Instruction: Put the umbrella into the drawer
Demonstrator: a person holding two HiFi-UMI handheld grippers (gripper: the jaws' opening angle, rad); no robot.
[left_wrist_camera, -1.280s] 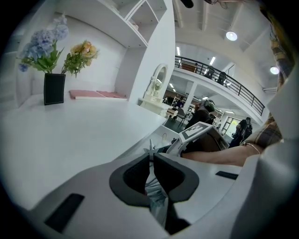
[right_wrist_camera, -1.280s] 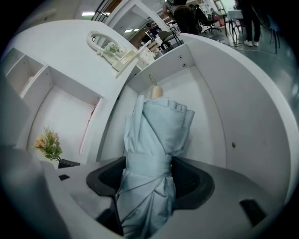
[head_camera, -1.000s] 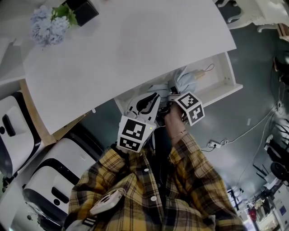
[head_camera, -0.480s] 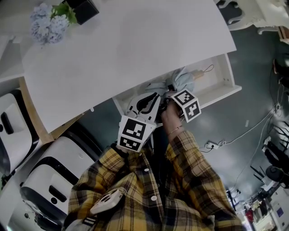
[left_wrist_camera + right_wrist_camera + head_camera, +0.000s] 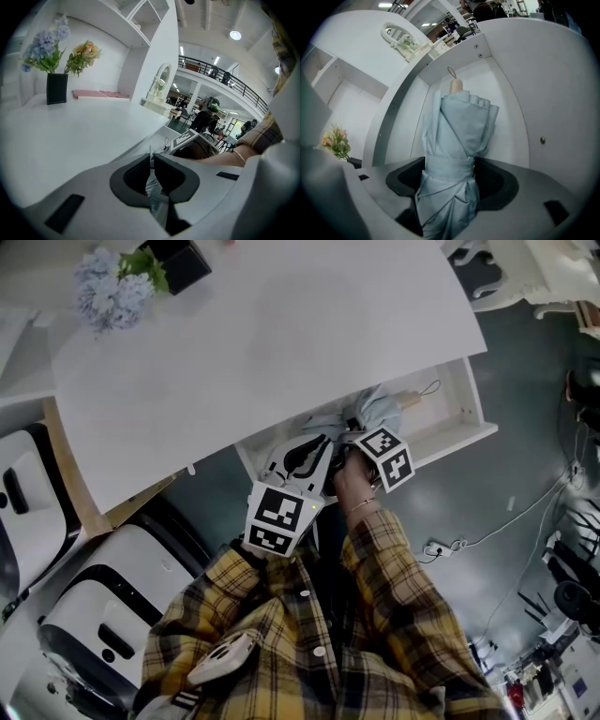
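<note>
A light-blue folded umbrella [image 5: 378, 407] lies lengthwise in the open white drawer [image 5: 452, 424] under the table's front edge. Its wooden handle [image 5: 411, 397] with a loop cord points toward the drawer's right end. My right gripper [image 5: 354, 437] is shut on the umbrella [image 5: 459, 136] around its strapped middle, and the handle [image 5: 456, 86] points away from me over the drawer floor [image 5: 506, 93]. My left gripper [image 5: 314, 451] hovers at the drawer's left part, beside the right one. In its own view the left gripper [image 5: 151, 176] has its jaws almost together, with only a narrow slit between them.
The white table top [image 5: 262, 343] carries a black vase [image 5: 178, 259] with pale blue flowers [image 5: 117, 296] at its far left. White machines [image 5: 103, 615] stand on the floor to my left. A cable [image 5: 506, 517] runs over the dark floor at the right.
The right gripper and the umbrella have shifted slightly up and left, a little deeper into the drawer. The left gripper has stayed where it was.
</note>
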